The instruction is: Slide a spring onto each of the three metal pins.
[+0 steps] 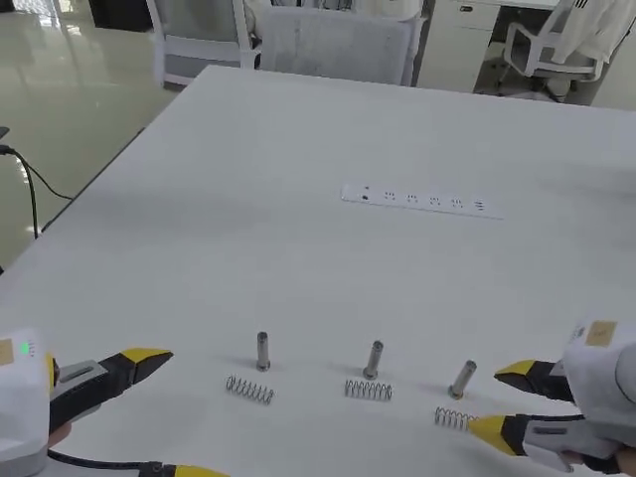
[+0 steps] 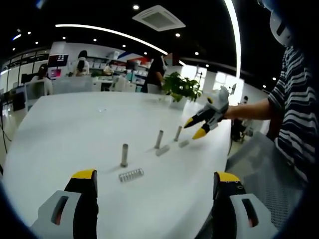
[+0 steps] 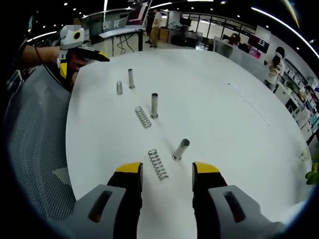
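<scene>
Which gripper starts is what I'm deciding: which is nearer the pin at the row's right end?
Right. The right gripper sits just beside that pin; the left gripper is beyond the row's opposite end.

Left tool (image 2: 155, 175) and right tool (image 3: 168, 168): grey-white bodies, yellow-tipped black jaws; striped shirt (image 2: 295, 124).

White table (image 1: 298, 149) stretches wide, power strip (image 1: 414, 200) lying mid-surface; chairs (image 1: 542, 45) beyond the far edge, glossy floor (image 1: 60, 79) left, strip lights (image 2: 109, 31) overhead.

The yellow-tipped right gripper (image 3: 168, 172), jaws apart, sits just short of the nearest silver metal pin (image 3: 181, 149); a coiled steel spring (image 3: 158, 164) lies just beside that pin.
</scene>
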Motion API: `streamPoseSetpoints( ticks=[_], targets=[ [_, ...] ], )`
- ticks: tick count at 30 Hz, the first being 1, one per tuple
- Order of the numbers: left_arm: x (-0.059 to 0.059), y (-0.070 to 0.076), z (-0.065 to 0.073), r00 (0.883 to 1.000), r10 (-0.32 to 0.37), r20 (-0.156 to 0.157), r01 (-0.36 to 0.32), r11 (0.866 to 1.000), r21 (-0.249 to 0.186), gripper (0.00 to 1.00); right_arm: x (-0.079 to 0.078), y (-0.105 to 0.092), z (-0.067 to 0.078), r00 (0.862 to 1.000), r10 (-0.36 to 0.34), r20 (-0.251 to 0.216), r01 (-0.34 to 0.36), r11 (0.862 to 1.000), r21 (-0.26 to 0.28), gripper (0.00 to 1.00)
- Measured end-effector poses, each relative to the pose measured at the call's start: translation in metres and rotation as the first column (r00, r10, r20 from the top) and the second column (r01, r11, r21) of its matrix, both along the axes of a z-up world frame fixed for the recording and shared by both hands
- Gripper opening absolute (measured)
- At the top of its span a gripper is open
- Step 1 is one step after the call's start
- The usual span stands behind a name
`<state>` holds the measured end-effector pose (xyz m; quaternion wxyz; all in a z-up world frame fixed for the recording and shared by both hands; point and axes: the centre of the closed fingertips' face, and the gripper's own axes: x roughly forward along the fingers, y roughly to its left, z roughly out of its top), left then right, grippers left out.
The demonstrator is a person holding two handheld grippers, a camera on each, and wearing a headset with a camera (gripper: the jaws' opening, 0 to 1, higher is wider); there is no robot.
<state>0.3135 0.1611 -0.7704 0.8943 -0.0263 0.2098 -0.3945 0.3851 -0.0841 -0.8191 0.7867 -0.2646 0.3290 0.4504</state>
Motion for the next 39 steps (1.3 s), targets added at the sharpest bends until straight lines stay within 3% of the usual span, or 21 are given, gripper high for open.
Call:
streamPoseSetpoints(
  ticks=[5, 10, 17, 31, 39],
  targets=[
    [-0.001, 0.001, -0.001, 1.000, 0.003, -0.004, -0.003, 1.000, 0.001, 0.93, -0.005, 0.002, -0.003, 0.998, 0.055, -0.015, -0.055, 0.998, -0.017, 0.30],
    [-0.001, 0.002, -0.001, 1.000, 0.004, -0.002, -0.004, 1.000, 0.001, 0.93, -0.008, 0.007, -0.004, 0.995, 0.097, -0.023, -0.098, 0.995, -0.023, 0.30],
    [-0.002, 0.003, -0.002, 1.000, 0.009, -0.005, -0.009, 1.000, 0.001, 0.93, -0.015, 0.007, -0.016, 0.983, 0.177, -0.043, -0.181, 0.980, -0.085, 0.24],
    [-0.007, 0.003, -0.007, 1.000, 0.010, -0.015, -0.010, 1.000, 0.002, 0.93, -0.008, 0.005, -0.035, 0.976, 0.209, -0.057, -0.216, 0.965, -0.151, 0.21],
    [-0.006, 0.006, -0.009, 1.000, 0.021, -0.018, -0.021, 1.000, -0.004, 0.93, -0.007, 0.007, -0.036, 0.972, 0.225, -0.066, -0.232, 0.961, -0.152, 0.19]
  ],
)
